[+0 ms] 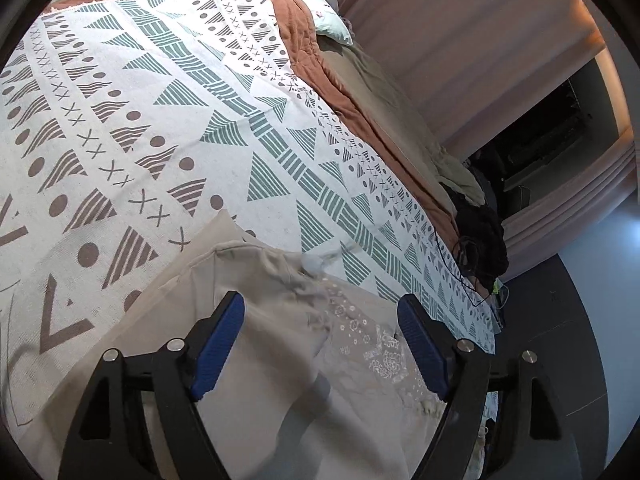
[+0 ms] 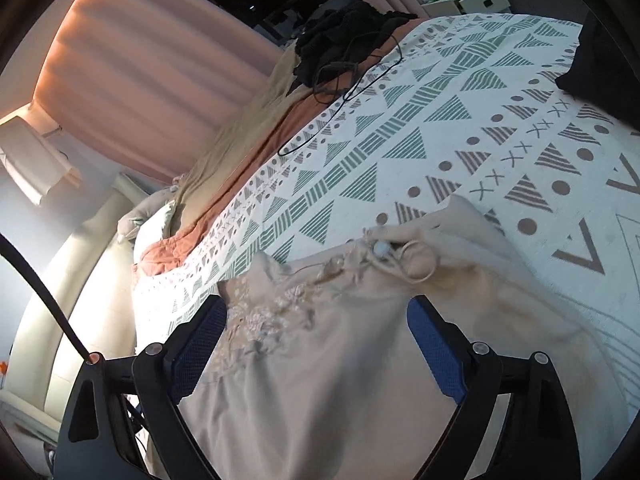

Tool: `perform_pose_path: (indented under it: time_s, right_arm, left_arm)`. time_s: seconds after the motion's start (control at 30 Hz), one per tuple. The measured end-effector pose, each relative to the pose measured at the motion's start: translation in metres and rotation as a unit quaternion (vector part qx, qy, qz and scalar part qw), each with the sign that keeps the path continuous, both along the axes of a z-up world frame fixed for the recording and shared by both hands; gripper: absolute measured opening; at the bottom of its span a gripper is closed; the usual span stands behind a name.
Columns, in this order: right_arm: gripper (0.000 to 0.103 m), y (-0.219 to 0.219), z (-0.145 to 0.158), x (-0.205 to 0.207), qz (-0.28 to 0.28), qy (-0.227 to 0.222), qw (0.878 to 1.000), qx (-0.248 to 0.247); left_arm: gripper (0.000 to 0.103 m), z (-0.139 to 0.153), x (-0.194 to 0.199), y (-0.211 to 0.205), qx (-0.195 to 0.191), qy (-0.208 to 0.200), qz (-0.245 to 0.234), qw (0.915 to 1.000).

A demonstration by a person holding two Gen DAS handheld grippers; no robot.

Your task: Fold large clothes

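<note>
The beige garment (image 1: 280, 360) (image 2: 340, 360) is lying on the bed's patterned bedspread (image 1: 180, 120) (image 2: 440, 120), spreading beneath and between the fingers of both tools. The left tool (image 1: 320, 344) is standing wide, pads clear of the fabric. The right tool (image 2: 316, 344) is standing wide too, gripping nothing. The garment's near portion is running out of frame below; its embroidered area (image 1: 376, 344) is appearing blurred.

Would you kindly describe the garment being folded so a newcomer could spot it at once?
Find the bed's white cover with green and brown triangles. On its near edge lies a plain beige garment. Unlike the black clothes heaped on the far side, it is pale, with white embroidery and a drawstring loop.
</note>
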State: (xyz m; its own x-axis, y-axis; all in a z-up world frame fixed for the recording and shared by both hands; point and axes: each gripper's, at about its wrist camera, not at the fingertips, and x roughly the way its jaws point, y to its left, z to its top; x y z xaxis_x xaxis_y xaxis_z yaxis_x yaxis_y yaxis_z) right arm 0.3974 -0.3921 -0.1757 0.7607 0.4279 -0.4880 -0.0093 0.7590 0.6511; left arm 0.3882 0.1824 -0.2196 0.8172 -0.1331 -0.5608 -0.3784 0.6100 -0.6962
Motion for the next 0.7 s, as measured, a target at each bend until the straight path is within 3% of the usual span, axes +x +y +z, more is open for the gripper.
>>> perform_pose_path:
  time_s: [0.1,0.37,0.43,0.7]
  right_arm:
    - [0.091,0.012,0.009,-0.01,0.008,-0.006,1.0,-0.023]
    - [0.091,0.067,0.025,-0.026,0.068,0.009,0.994,-0.087]
    - [0.08,0.087,0.029,-0.027,0.088,0.015,0.991,-0.101]
    - [0.068,0.16,0.023,-0.016,0.133,0.06,0.978,-0.15]
  left_arm:
    - [0.08,0.007,-0.009,0.002,0.0,0.002,0.0,1.0]
    - [0.08,0.023,-0.058,0.01,0.042,0.013,0.019,0.9989]
    - [0.08,0.023,-0.071,0.012,0.049,0.022,0.022,0.9983]
    - [0.079,0.016,-0.121,0.027,0.054,0.047,0.047,0.9963]
